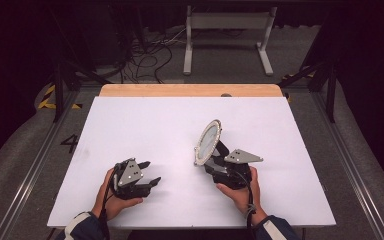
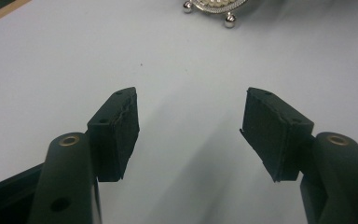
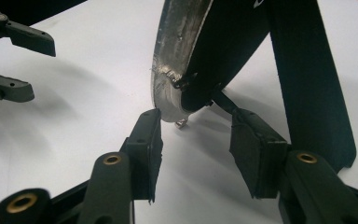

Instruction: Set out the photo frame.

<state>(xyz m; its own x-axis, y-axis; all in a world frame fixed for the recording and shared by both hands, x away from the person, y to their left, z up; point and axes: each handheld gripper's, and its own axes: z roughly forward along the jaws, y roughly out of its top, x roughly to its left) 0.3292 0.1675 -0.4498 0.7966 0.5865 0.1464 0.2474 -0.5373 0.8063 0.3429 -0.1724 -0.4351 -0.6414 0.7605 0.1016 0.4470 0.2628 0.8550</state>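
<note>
White surface [image 1: 130,130] with a wooden far edge; one oval, pearl-rimmed standing mirror [image 1: 208,142] rests on it, propped upright.

place: lab | cues: black curtains [image 1: 10,60]; floor cables [image 1: 150,55]; hazard tape [image 1: 47,97]

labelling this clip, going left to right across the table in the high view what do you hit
left hand → left tool, jaws apart with nothing between them → oval framed mirror, standing on the white table → right tool right behind the mirror, jaws apart → right hand
</note>
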